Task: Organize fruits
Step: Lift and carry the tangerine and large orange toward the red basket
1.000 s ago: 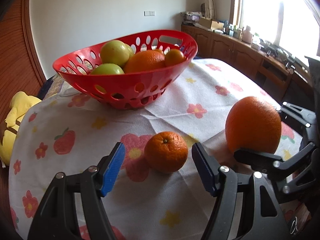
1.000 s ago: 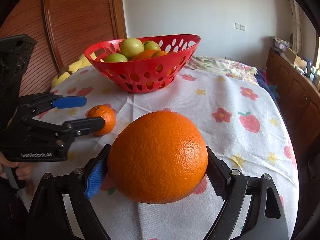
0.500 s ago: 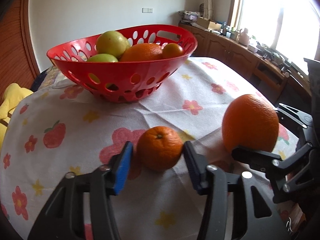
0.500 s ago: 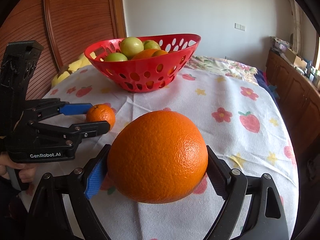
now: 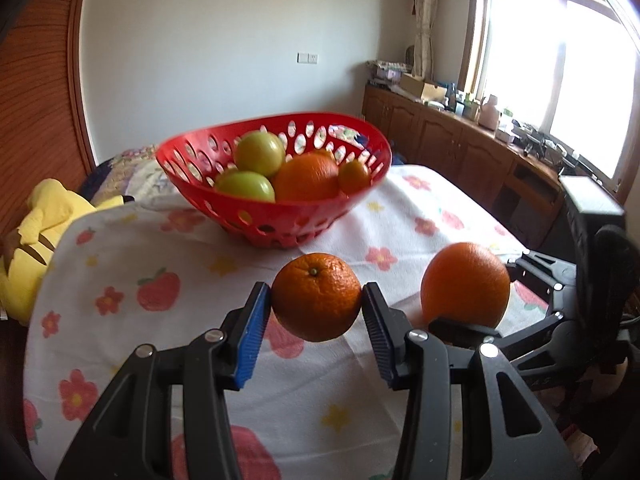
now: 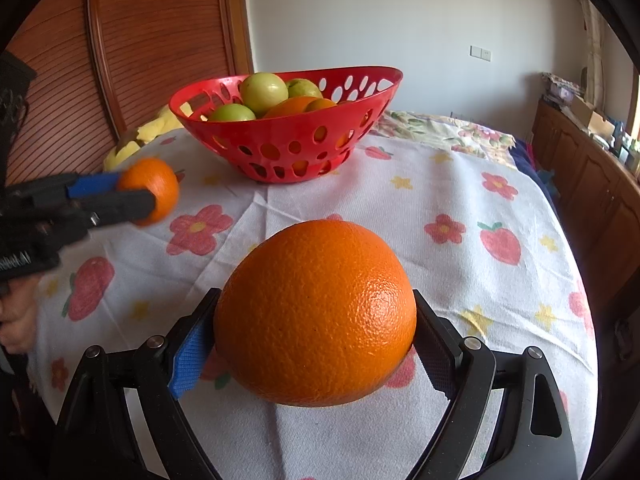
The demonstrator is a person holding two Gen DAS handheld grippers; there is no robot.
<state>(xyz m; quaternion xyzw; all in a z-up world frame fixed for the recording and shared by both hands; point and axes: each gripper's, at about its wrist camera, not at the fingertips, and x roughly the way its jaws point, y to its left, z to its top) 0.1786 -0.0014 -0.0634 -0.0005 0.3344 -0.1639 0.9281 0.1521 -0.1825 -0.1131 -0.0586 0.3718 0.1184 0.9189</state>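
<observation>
My left gripper (image 5: 316,304) is shut on a small orange mandarin (image 5: 317,297) and holds it above the flowered tablecloth (image 5: 192,288); it also shows in the right wrist view (image 6: 150,192). My right gripper (image 6: 316,336) is shut on a large orange (image 6: 316,312), which also shows in the left wrist view (image 5: 466,284) at the right. A red perforated basket (image 5: 280,216) stands behind, holding green apples (image 5: 259,153) and oranges (image 5: 306,176); it shows in the right wrist view too (image 6: 288,140).
A yellow plush toy (image 5: 36,240) lies at the table's left edge. A wooden sideboard (image 5: 460,144) with clutter runs along the right wall under the window. A wooden slatted panel (image 6: 152,40) stands behind the table at left.
My left gripper closed on the mandarin and lifted it off the cloth. My right gripper still holds the large orange in about the same place.
</observation>
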